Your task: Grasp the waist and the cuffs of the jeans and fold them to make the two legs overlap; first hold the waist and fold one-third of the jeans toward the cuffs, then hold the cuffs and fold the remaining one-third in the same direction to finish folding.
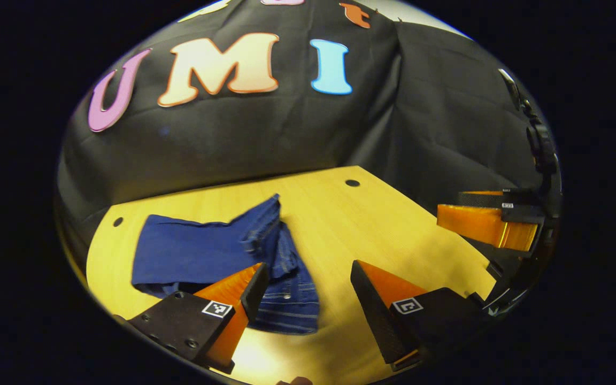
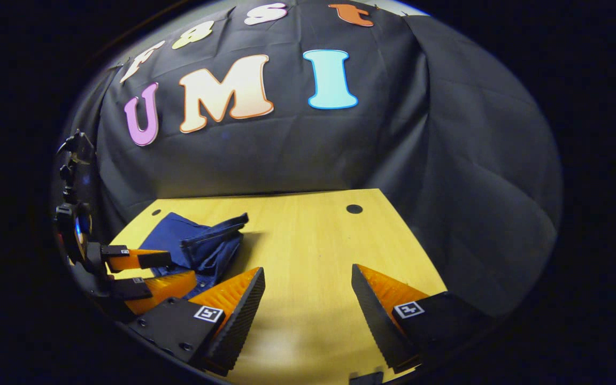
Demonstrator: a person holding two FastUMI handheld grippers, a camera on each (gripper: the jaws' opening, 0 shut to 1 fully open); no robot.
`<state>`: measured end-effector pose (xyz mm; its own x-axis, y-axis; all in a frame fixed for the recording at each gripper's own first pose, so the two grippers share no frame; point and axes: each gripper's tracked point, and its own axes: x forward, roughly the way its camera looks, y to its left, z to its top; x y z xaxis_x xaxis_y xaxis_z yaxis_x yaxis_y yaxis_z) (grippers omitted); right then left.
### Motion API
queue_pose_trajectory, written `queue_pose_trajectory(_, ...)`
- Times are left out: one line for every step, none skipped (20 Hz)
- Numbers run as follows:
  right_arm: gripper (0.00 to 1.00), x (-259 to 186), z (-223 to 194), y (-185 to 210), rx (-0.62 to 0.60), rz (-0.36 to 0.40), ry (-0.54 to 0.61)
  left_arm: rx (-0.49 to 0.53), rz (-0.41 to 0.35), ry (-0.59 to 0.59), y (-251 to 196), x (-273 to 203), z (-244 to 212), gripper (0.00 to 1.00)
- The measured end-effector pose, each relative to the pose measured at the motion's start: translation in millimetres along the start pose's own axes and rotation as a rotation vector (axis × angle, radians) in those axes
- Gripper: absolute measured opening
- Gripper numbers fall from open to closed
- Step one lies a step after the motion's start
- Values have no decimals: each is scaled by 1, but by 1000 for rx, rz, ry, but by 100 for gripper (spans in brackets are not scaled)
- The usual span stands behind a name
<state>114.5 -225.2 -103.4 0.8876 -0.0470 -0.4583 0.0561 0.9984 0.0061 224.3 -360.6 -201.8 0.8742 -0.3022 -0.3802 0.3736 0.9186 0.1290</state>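
Dark blue jeans lie bunched and partly folded on the wooden table, with a crumpled stitched part toward me. My left gripper hovers open just above their near right edge, nothing between its fingers. In the right gripper view the jeans sit at the table's far left. My right gripper stands open over bare wood to the right of them. The left gripper shows at the left edge there, open beside the jeans. The right gripper appears at the right edge of the left gripper view.
The table has small round holes near its back corners. Black cloth walls close in behind and on the right. Bare wood stretches right of the jeans.
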Motion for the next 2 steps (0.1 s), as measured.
queue_pose_trajectory(100,-2,-1,10,6,22,-8,-6,40,-18,18,-12,1,92)
queue_pose_trajectory(99,-4,1,21,10,43,-19,-9,87,-33,38,-24,3,93)
